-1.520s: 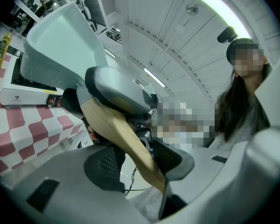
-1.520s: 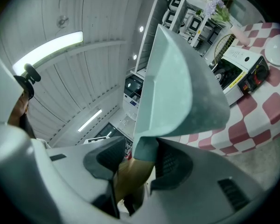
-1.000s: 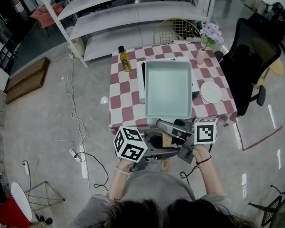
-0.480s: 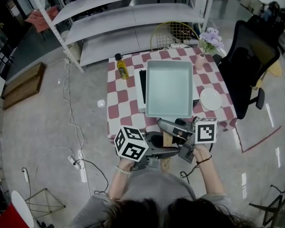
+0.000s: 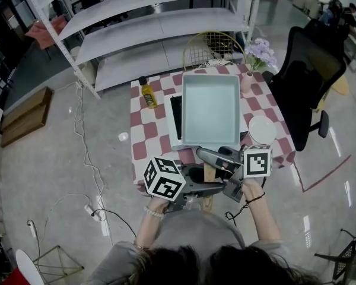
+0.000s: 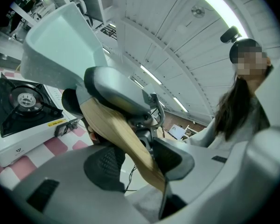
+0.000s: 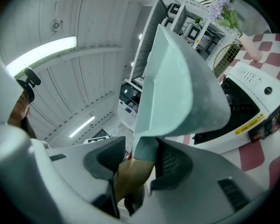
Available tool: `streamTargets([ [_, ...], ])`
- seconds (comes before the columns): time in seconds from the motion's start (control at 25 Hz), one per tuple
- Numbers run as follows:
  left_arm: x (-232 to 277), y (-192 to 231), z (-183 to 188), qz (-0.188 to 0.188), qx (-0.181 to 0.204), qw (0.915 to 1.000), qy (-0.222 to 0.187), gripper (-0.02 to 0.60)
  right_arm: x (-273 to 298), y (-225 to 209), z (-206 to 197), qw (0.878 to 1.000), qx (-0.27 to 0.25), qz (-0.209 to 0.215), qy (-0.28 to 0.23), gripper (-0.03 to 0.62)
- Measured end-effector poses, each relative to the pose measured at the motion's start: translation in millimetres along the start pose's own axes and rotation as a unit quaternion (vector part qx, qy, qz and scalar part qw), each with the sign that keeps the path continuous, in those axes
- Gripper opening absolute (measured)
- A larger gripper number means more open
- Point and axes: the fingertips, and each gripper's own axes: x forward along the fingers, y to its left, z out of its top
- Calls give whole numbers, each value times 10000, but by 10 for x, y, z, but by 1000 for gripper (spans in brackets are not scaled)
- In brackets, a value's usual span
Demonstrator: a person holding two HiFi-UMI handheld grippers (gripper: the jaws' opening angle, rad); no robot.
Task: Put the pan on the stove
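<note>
A pale teal square pan [image 5: 210, 108] with a wooden handle [image 5: 209, 174] hangs over the white gas stove [image 5: 172, 130] on the checked table [image 5: 147, 134], hiding most of it. Both grippers hold the handle at the table's near edge. My left gripper [image 5: 206, 189] is shut on it from the left and my right gripper [image 5: 212, 158] from the right, closer to the pan. In the left gripper view the handle [image 6: 126, 139] crosses my left gripper [image 6: 140, 158], with the pan [image 6: 60, 41] above the stove [image 6: 18, 107]. The right gripper view shows my right gripper [image 7: 137, 162] clamped where the handle [image 7: 130, 176] joins the pan [image 7: 177, 87].
On the table stand a yellow oil bottle [image 5: 147, 92] at the left, a white plate [image 5: 262, 129] at the right and a pink vase of flowers [image 5: 247, 82] at the far right corner. A black office chair [image 5: 308, 82] is right of the table; white shelving [image 5: 160, 22] behind it.
The pan and both grippers have moved forward over the table; the pan's far edge now passes the vase. Both grips are unchanged.
</note>
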Motion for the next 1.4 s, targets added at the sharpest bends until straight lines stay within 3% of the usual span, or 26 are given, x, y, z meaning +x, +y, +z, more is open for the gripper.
streamTargets([
  [0.56, -109, 208, 215, 32, 108, 9999, -18, 200, 163, -99, 256, 9999, -67, 74, -52, 187],
  [1.4, -5, 703, 638, 293, -176, 9991, -258, 199, 256, -515, 687, 9991, 141, 234, 328, 187],
])
